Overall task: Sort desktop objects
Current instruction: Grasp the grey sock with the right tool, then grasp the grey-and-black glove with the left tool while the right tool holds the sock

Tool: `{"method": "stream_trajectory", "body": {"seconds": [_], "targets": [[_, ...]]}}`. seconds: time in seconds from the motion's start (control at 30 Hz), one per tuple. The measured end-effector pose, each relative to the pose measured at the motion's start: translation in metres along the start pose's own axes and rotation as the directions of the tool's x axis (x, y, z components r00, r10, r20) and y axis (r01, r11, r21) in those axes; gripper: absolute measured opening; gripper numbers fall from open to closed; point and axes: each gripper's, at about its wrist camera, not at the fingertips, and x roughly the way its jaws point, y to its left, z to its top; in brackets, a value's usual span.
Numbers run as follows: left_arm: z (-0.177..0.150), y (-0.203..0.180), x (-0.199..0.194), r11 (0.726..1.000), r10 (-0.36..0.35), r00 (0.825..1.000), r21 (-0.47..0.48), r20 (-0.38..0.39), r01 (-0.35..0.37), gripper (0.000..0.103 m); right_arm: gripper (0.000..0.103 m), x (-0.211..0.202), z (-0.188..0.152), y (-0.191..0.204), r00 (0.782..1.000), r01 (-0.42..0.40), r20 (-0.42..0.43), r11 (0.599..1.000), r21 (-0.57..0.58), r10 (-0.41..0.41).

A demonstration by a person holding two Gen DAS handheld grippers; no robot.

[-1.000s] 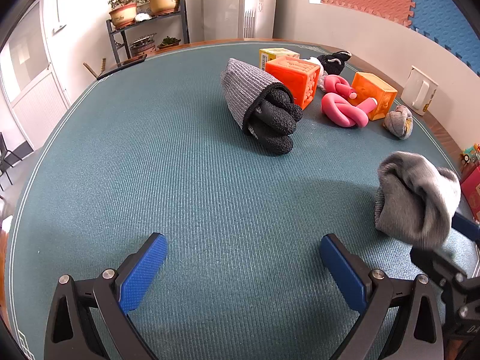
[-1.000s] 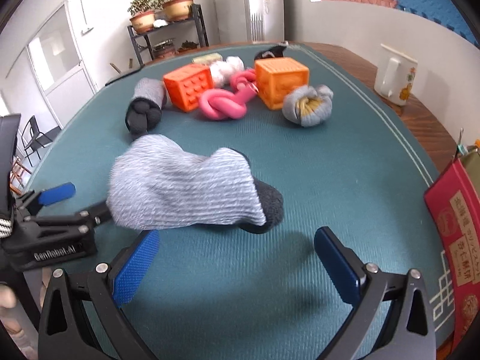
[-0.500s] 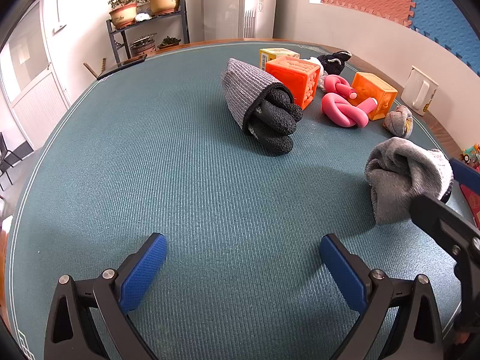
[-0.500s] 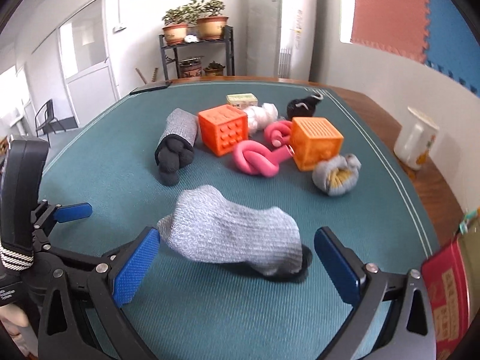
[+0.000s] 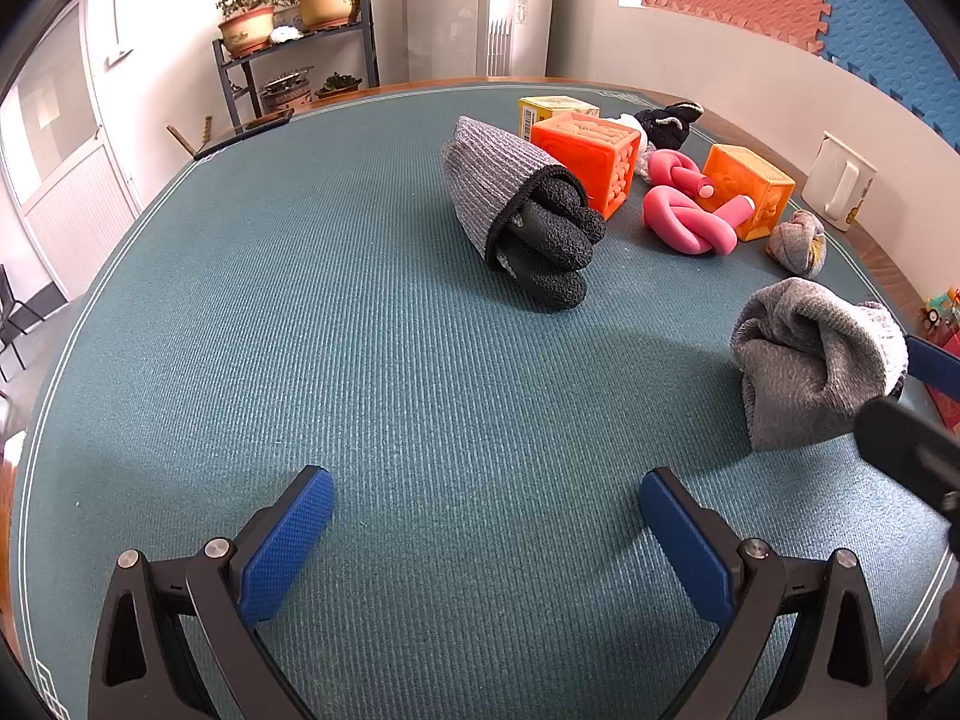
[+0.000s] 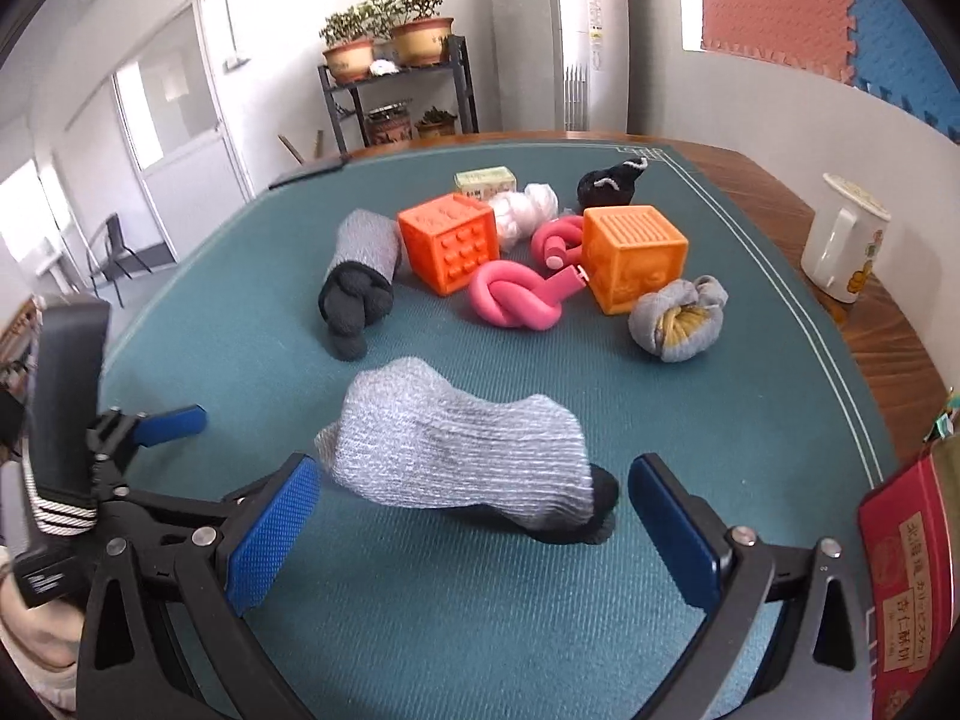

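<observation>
Grey sock (image 6: pixel 456 450) lies between the spread right claw (image 6: pixel 474 516); left claw (image 5: pixel 486 534) released.

Grey sock (image 6: pixel 456 450) lies crumpled on green mat (image 6: pixel 480 630).

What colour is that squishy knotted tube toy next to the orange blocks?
Pink. The knotted tube toy shows best in the right wrist view, lying between the two orange blocks.
</observation>
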Motion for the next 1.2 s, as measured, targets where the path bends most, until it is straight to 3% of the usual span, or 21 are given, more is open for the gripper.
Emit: {"method": "stream_trajectory", "body": {"seconds": [0.17,0.3,0.47,0.6,0.63,0.73,0.83,1.0,1.2], "targets": [[0.0,0.0,0.0,1.0,0.0,1.0,0.0,0.0,0.0,0.103,0.103,-0.006,-0.002,-0.009,1.0,-0.025,0.016,1.0,-0.003,0.025],[0.0,0.0,0.0,1.0,0.0,1.0,0.0,0.0,0.0,0.103,0.103,-0.007,0.002,0.004,0.997,0.038,0.066,0.99,-0.133,-0.029],[0.0,0.0,0.0,1.0,0.0,1.0,0.0,0.0,0.0,0.103,0.102,0.015,0.01,0.01,1.0,0.008,0.029,0.98,-0.2,-0.002],[0.0,0.0,0.0,1.0,-0.002,1.0,-0.001,0.0,0.002,0.103,0.087,0.035,0.007,0.004,0.998,-0.058,-0.035,0.987,-0.153,0.053],[0.0,0.001,0.0,1.0,-0.003,1.0,-0.001,0.0,0.003,0.103,0.078,0.034,0.007,0.003,0.998,-0.059,-0.025,0.988,-0.141,0.056],[0.0,0.003,-0.001,1.0,-0.013,1.0,-0.006,0.002,0.013,0.103,0.065,0.029,0.006,0.001,0.997,-0.081,0.003,0.991,-0.105,0.082],[0.004,0.012,-0.004,0.997,-0.057,0.998,-0.044,0.018,0.058,0.103,0.058,0.025,0.004,-0.005,0.995,-0.09,0.031,0.994,-0.061,0.092],[0.022,0.025,-0.013,0.992,-0.057,0.998,-0.112,0.021,0.059,0.103,0.057,0.016,0.005,-0.023,0.993,-0.091,0.079,0.995,0.031,0.088],[0.066,0.016,-0.013,0.997,-0.017,0.999,-0.081,0.039,0.02,0.103,0.057,0.009,0.004,-0.036,0.992,-0.079,0.102,0.991,0.109,0.068]]}}
